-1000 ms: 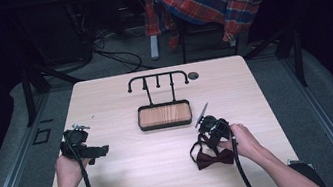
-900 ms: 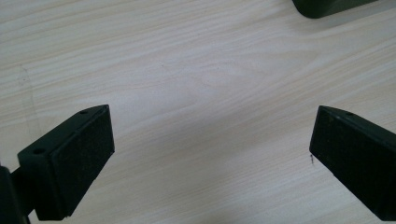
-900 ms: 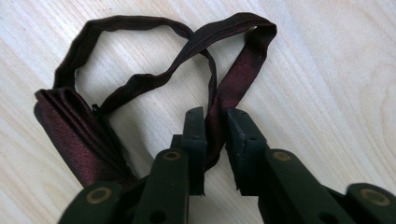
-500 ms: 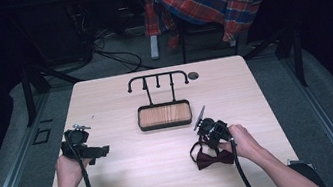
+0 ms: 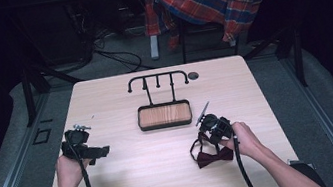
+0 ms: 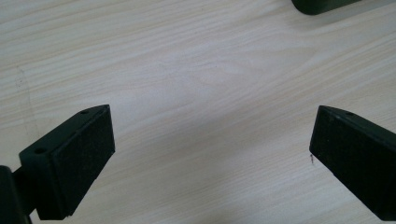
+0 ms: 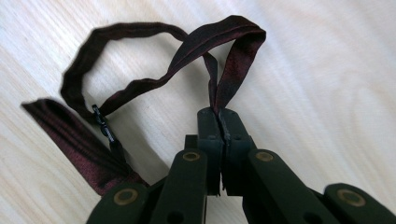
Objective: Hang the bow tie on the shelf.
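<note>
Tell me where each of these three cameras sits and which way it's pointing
High view: above the person's side, looking forward and down on table, hook stand, both hands.
Left gripper view: rides left gripper, facing bare tabletop, jaws wide apart.
Right gripper view: rides right gripper, jaws pinching bow tie strap.
Shared: high and right views show the bow tie.

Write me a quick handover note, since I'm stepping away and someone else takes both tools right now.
Right tool: shut on the bow tie's strap, near the table's right front; the bow lies on the wood.
Left tool: open, holding nothing, over bare table at the left.
Hook stand with wooden tray base: mid-table, hooks bare.
Done: strap gripped. Left, probably: hang the tie on a hook.
</note>
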`<state>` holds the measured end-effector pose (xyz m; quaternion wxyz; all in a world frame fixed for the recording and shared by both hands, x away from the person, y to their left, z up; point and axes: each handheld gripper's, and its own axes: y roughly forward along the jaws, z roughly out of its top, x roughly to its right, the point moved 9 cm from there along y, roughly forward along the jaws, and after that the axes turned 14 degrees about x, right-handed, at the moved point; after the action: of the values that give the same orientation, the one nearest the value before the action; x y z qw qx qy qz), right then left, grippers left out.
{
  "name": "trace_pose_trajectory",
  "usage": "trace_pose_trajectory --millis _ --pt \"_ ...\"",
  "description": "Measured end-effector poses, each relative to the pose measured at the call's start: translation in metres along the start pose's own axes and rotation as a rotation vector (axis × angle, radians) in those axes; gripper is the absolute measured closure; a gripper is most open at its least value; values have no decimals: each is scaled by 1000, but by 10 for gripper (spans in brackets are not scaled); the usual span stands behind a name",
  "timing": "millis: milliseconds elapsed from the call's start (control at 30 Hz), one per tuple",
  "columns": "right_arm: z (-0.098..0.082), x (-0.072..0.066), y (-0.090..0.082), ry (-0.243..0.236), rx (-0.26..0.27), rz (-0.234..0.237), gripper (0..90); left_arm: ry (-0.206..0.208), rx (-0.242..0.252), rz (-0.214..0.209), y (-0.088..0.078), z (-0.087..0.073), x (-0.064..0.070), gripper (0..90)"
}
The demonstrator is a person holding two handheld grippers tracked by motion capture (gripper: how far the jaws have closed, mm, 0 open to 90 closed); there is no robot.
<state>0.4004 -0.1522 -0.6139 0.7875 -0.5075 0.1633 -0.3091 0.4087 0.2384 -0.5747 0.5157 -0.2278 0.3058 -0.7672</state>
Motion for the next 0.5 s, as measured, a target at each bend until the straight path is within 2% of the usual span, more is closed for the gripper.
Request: trace_pose_trajectory --millis 33,167,233,500 --pt "1 0 -2 14 22 1 891 1 3 -3 0 0 0 1" --pt "5 3 -11 12 56 -9 891 17 33 1 -2 4 0 1" --pt "9 3 -15 39 96 -5 891 24 36 3 -3 4 0 1" --pt "16 3 -28 22 137 -16 891 32 50 8 -4 6 -1 2"
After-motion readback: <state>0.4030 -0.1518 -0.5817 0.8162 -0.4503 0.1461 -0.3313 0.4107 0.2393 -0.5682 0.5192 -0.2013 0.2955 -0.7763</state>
